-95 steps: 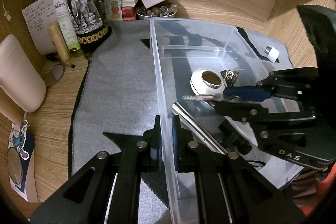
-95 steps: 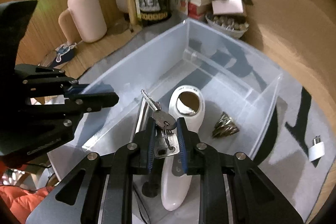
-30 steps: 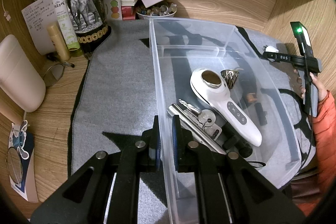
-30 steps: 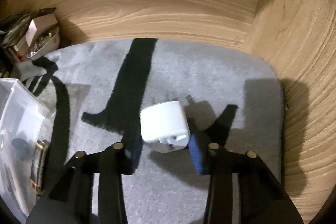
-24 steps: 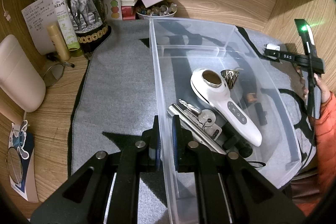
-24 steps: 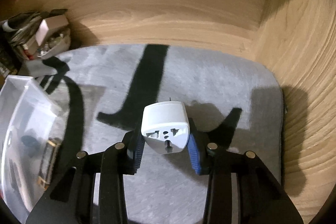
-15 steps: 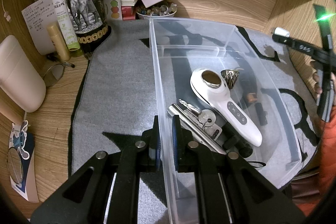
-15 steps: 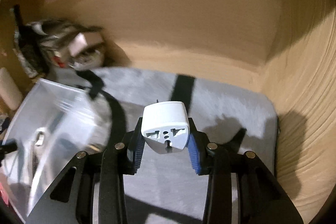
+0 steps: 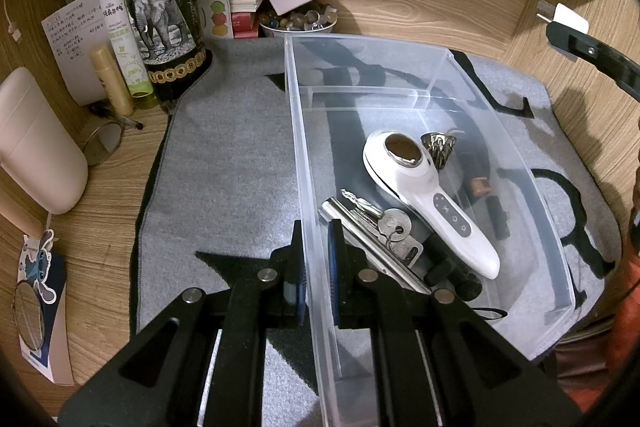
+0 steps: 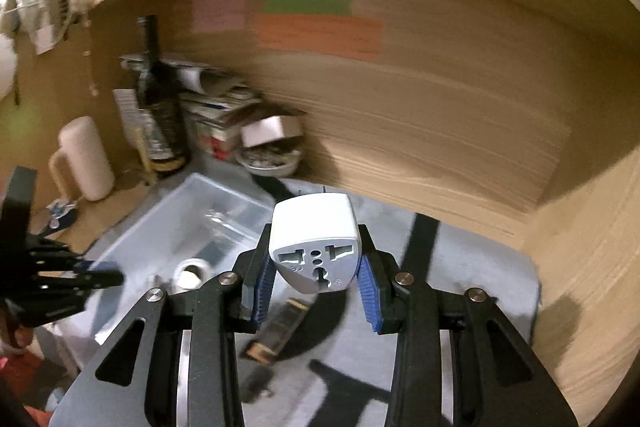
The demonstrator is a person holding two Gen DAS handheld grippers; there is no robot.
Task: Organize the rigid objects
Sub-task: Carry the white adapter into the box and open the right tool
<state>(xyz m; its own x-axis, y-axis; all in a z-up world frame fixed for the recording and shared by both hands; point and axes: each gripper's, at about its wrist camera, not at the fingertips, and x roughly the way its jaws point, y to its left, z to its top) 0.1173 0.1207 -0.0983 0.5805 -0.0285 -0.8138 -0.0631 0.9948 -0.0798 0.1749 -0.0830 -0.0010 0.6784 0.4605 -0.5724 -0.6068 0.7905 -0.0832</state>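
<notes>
Carrying the white plug adapter (image 10: 316,247) toward the clear bin (image 9: 298,131) is the step in hand. The right gripper (image 10: 316,291) is clamping the adapter by its sides, w/ the socket face toward the camera and the pins pointing away. In the left wrist view it is showing at the far right, up off the gray mat (image 9: 224,163), w/ the adapter's pins (image 9: 543,15) sticking out past the tip.

The left gripper (image 9: 316,263) is pinching the bin's near-left wall, jaws together on the plastic, holding the bin steady on the bench.

Already lying in the bin: a white handheld device (image 9: 424,195), keys (image 9: 384,227), a metal bar partly under them, a small metal cone (image 9: 438,147).

Next move, as I read it: swinging the adapter left over the bin's right wall, lowering it into a free spot, prob. the far part beyond the device, then letting the jaws part. Needs clearing the rim and not knocking the device.

Vs. a sec ago: the adapter was sitting on the mat w/ the right jaws apart round it; now it is gripped and lifted, and the right camera is facing the bin and the bottle (image 10: 154,95) corner instead of bare mat. The left gripper hasn't shifted, and the bin contents are looking the same.
</notes>
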